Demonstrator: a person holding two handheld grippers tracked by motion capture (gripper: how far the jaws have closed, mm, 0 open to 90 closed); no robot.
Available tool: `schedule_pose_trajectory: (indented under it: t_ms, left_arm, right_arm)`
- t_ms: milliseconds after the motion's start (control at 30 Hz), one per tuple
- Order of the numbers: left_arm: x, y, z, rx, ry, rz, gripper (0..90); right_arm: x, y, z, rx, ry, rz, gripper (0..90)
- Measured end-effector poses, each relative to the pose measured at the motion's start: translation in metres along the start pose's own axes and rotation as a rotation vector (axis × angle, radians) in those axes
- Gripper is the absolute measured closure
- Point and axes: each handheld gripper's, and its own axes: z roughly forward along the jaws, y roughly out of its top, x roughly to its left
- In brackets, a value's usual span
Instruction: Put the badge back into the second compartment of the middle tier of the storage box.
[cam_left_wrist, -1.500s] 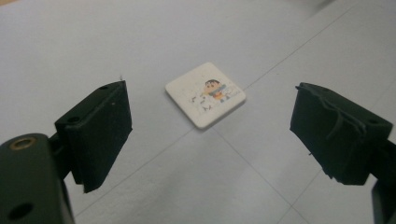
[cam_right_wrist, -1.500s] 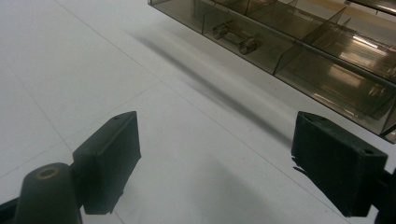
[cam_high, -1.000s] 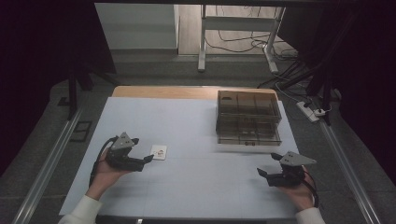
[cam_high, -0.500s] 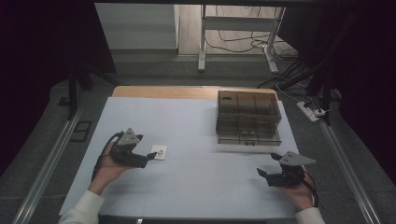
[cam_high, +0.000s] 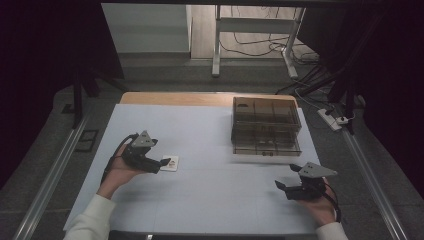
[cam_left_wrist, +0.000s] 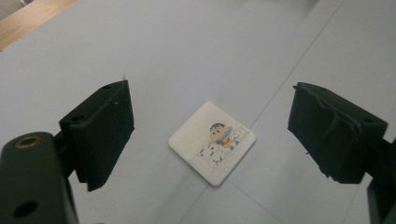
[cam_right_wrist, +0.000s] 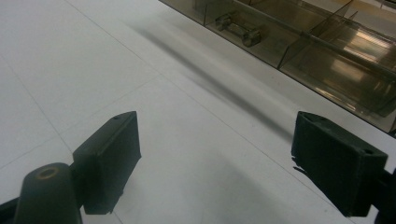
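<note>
1. My left gripper (cam_left_wrist: 210, 135) hangs over the small picture card (cam_left_wrist: 212, 141), jaws wide but just now narrowing, the card between them and untouched. The card lies flat on the white table cover (cam_high: 210, 190); the pads may slide over its thin edge.
2. My right gripper (cam_high: 281, 188) rests wide and empty near the smoked plastic drawer box (cam_high: 266, 125); a careless swing could knock it.
</note>
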Motion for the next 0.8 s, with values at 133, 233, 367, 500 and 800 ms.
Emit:
schedule_pose_trajectory:
  t_ms: [133, 233, 367, 500, 800]
  left_arm:
    - [0.004, 0.004, 0.003, 0.005, -0.012, 0.011, 15.0]
    - [0.009, 0.008, 0.007, 0.014, -0.028, 0.019, 15.0]
    - [0.015, 0.013, 0.012, 0.027, -0.046, 0.031, 15.0]
    - [0.021, 0.015, 0.019, 0.044, -0.058, 0.034, 14.8]
    - [0.036, 0.012, 0.033, 0.09, -0.119, 0.045, 14.2]
  right_arm:
    - [0.0, 0.0, 0.0, 0.004, -0.004, -0.001, 15.4]
    - [0.0, 0.0, 0.0, 0.004, -0.004, -0.002, 15.4]
    - [0.0, 0.0, 0.0, 0.004, -0.001, 0.0, 15.4]
    - [0.0, 0.0, 0.0, 0.01, -0.002, -0.003, 15.4]
    - [0.0, -0.001, 0.002, 0.014, 0.001, -0.001, 15.4]
